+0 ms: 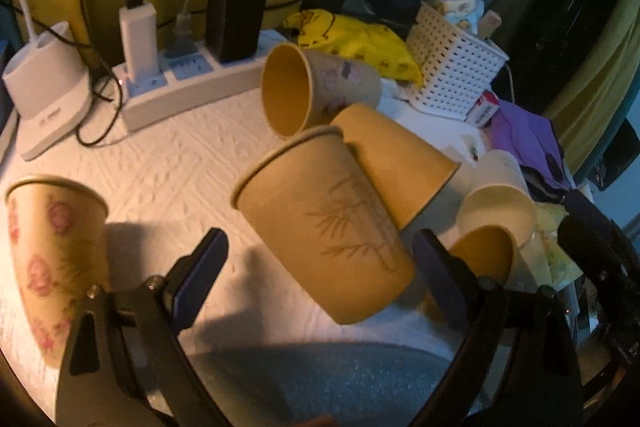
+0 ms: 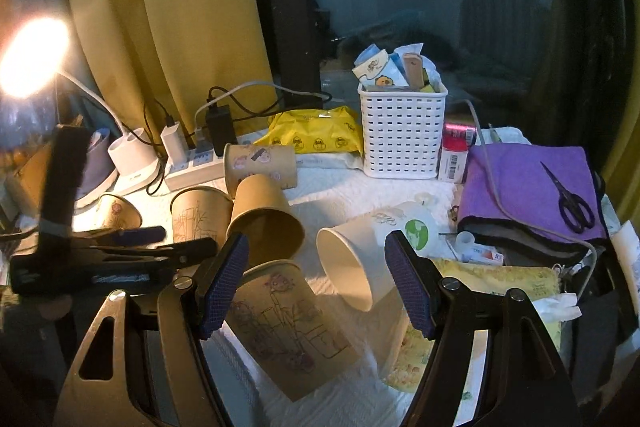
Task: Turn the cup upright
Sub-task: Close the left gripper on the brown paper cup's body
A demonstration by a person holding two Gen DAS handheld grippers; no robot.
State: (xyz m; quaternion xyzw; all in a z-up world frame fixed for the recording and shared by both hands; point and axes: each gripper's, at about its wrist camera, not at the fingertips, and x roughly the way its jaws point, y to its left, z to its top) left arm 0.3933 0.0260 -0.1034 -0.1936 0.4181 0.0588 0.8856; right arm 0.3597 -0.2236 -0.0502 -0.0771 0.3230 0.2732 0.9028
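Observation:
Several paper cups lie on a white textured cloth [image 1: 168, 163]. A tan cup with a bamboo print [image 1: 324, 227] stands upright between my left gripper's open fingers [image 1: 320, 275], which do not touch it. A rose-print cup [image 1: 52, 259] stands upright at the left. A sticker cup [image 1: 316, 87] and a plain tan cup [image 1: 396, 163] lie on their sides behind. In the right wrist view my right gripper [image 2: 316, 291] is open over a tan drawn-on cup [image 2: 288, 327] lying on its side, with a white cup [image 2: 368, 255] on its side between the fingers further on.
A white power strip [image 1: 180, 87] with chargers and a white lamp base [image 1: 44, 95] stand at the back left. A white basket [image 2: 402, 131], yellow bag [image 2: 316, 135], purple cloth [image 2: 524, 187] with scissors [image 2: 572, 203] crowd the right. The left gripper [image 2: 116, 255] shows at left.

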